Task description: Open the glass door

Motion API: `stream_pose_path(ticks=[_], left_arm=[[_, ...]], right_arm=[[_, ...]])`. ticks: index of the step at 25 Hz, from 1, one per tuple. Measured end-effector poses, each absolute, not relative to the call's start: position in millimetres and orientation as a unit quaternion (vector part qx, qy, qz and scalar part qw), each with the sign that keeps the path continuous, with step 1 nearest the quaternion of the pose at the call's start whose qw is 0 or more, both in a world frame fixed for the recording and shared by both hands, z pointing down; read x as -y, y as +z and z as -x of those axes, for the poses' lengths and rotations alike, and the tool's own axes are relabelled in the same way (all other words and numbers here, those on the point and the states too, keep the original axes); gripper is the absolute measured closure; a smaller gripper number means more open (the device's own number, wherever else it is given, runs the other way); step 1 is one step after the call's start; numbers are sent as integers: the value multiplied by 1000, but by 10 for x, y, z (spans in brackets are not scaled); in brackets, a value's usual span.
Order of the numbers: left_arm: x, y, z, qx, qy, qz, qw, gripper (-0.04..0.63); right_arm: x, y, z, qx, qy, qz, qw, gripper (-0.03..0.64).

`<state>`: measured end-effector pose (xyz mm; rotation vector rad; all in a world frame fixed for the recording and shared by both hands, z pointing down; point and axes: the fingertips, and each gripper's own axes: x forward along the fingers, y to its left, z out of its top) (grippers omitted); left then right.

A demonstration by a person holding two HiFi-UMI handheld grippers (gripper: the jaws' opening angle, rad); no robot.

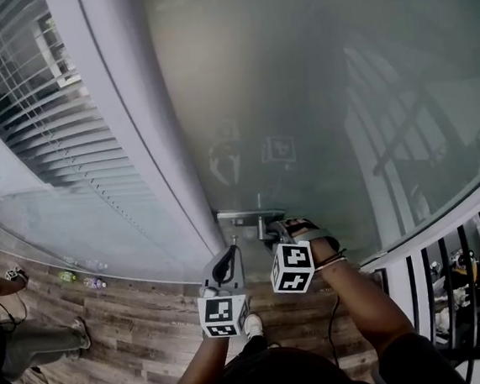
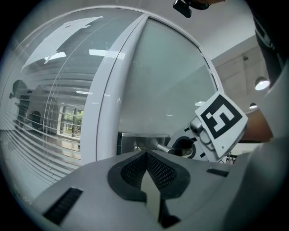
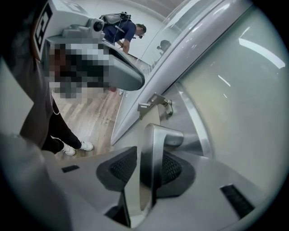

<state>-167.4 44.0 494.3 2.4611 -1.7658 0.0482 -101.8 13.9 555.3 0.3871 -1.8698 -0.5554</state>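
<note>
The frosted glass door (image 1: 315, 95) fills the head view, with a steel lock plate (image 1: 244, 216) and lever handle (image 1: 264, 225) at its left edge. My right gripper (image 1: 271, 233) points down at the lever. In the right gripper view the steel handle (image 3: 156, 153) stands between both pads, and the jaws are closed on it. My left gripper (image 1: 232, 245) hovers just left of the handle, level, shut and empty; its pads (image 2: 135, 169) meet at the tip. From the left gripper view I see the lock plate (image 2: 135, 140) and the right gripper (image 2: 187, 146) on the lever.
A white door frame (image 1: 160, 152) runs beside the door, with slatted blinds (image 1: 46, 104) behind glass to its left. Wooden floor (image 1: 134, 324) lies below. A dark railing (image 1: 451, 276) stands at the right. Another person's leg and shoe (image 1: 43, 341) show at far left.
</note>
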Motion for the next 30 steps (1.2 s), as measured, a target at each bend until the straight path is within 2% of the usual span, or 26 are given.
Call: stream_pose_path(ticks=[4,16,30], left_arm=[[-410,4988,1760,581,8,-810,77,592],[-340,4940,1662,568,8,-820,76,592],[-342,4976,1614,568,18,-821,54,592]], right_arm=[[-91,5592,1150,796,-234,-170,532,580],[-138,5592,1160,813,-205,-135,528,598],[-173,5574,1200,878,-154,-134,432,601]])
